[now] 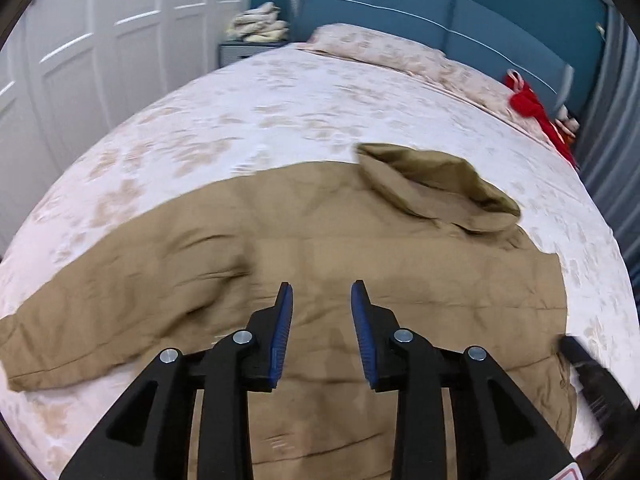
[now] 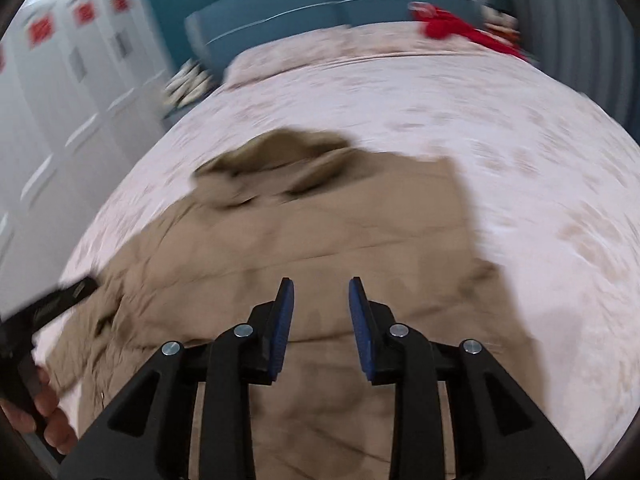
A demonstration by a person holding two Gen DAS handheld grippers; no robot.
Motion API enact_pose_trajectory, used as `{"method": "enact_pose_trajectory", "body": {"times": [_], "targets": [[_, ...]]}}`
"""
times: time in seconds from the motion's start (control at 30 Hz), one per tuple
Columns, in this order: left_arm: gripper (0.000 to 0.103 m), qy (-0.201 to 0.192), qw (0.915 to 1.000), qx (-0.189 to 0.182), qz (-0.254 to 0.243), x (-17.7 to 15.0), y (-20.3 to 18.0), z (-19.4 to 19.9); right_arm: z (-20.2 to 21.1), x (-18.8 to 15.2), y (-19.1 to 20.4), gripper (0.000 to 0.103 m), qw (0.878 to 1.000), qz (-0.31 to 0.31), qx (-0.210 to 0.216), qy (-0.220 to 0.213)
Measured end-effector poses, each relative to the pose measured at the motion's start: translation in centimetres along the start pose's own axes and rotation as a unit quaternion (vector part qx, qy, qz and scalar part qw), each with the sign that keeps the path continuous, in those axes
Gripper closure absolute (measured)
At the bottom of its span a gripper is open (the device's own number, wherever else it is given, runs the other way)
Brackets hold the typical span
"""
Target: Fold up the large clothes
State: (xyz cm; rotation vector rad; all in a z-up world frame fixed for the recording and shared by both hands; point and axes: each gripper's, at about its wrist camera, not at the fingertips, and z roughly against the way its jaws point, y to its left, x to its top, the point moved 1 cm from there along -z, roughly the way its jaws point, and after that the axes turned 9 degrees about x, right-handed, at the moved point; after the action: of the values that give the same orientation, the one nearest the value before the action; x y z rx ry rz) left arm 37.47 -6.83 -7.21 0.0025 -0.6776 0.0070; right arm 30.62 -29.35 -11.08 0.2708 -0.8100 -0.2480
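A: What lies under your hands?

B: The wide bed with its pale flowered cover (image 1: pixel 248 120) carries the big tan padded coat (image 1: pixel 360 248), spread flat, hood (image 1: pixel 436 184) toward the blue headboard (image 1: pixel 440 12).

A: And your grippers?

B: Your left gripper (image 1: pixel 322 294) and right gripper (image 2: pixel 321 290) hang above the coat, fingers spread, pinching nothing.

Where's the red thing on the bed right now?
The red item lies at the far right corner of the bed, beside the pillow against the blue headboard, well beyond the tan coat.
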Motion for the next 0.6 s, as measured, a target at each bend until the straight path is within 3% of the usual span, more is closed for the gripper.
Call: {"method": "enact_pose_trajectory", "body": {"times": [0.1, 0.23, 0.6], "targets": [[0.073, 0.013, 0.9994, 0.015, -0.028, -1.0, -2.8, -2.6, -3.2, -1.1, 2.3, 0.075, 0.999, 0.036, -0.005, 0.027], [0.073, 0.042, 0.9982, 0.027, -0.034, -3.3, -3.6, -5.7, -5.8, -2.6, 1.9, 0.075, 0.998, 0.036, -0.016, 0.052], [0.072, -0.011, 0.9973, 0.047, -0.054, -6.6, -4.1, -7.5, -7.8, -5.2, 1.9, 0.076, 0.997, 0.051, -0.028, 0.048]]}}
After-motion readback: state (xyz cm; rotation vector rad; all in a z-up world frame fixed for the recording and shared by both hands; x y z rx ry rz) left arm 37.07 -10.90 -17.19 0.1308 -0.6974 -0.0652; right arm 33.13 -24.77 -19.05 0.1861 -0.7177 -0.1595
